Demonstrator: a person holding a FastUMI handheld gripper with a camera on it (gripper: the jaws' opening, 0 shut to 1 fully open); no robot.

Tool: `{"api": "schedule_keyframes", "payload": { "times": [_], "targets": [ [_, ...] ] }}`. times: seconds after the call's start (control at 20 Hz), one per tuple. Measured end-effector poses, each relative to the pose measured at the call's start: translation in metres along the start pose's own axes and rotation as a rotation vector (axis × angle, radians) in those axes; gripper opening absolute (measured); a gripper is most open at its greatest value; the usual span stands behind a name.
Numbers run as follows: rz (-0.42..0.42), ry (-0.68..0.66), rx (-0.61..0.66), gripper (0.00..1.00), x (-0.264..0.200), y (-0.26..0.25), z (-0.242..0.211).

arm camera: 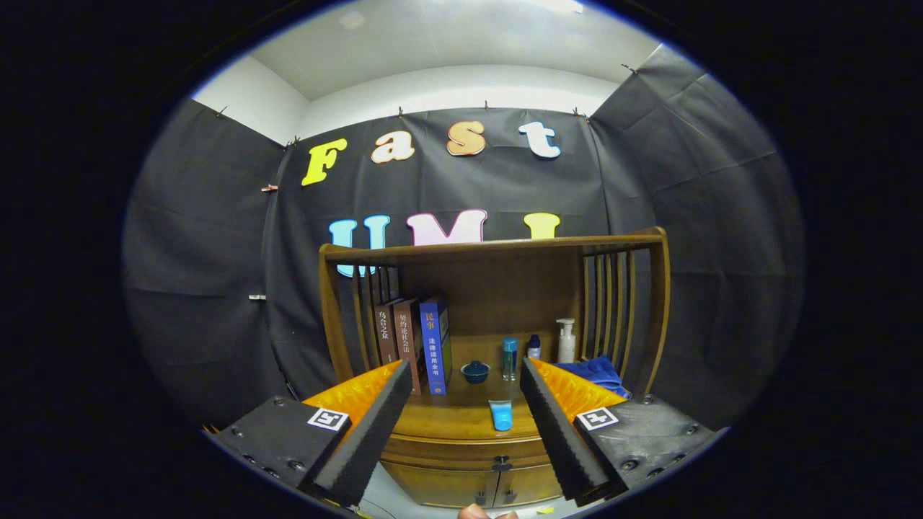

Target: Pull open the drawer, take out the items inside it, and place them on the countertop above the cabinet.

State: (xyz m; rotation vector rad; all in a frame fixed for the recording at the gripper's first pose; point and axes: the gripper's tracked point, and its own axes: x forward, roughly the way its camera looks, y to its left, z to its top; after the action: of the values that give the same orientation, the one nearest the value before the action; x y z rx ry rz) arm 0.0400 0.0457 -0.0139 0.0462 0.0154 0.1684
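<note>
gripper (465, 375): released, fingers spread wide, nothing between the pads, held in the air in front of the cabinet and apart from it.

cabinet (461, 468): wooden, standing against the booth wall. two lower doors visible below the counter's front edge, both closed, with small dark pulls where they meet.

drawer (461, 448): the band directly under the counter's front edge, closed, a dark knob at its middle. its contents cannot be seen.

counter (447, 418): a wooden top enclosed by a tall wooden back and slatted sides.

items on the counter:
- blue tube (500, 415): lying flat near the front edge, about centre, between the two fingers as seen from the gripper and beyond them.
- books (414, 346): three, upright, spines facing out, in the rear left corner against the slatted side; the rightmost is blue.
- small dark bowl (476, 371): toward the rear, just right of the books.
- blue bottle (510, 357): upright, right of the bowl.
- small bottle (533, 347): dark cap, upright, behind and right of the blue bottle.
- white pump bottle (566, 341): upright, near the rear right corner.
- blue cloth (595, 373): folded, at the right edge beside the slats, partly hidden by the right finger.

a fingertip (474, 512) of a person shows below the cabinet doors.
</note>
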Motion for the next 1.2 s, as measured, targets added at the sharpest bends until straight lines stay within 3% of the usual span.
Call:
{"api": "schedule_keyframes", "payload": {
  "times": [0.25,1.2],
  "targets": [
    [-0.011,0.001,0.008,0.99,-0.029,-0.006,0.003],
    [-0.084,0.025,-0.067,1.0,-0.031,-0.021,-0.016]
  ]
}}
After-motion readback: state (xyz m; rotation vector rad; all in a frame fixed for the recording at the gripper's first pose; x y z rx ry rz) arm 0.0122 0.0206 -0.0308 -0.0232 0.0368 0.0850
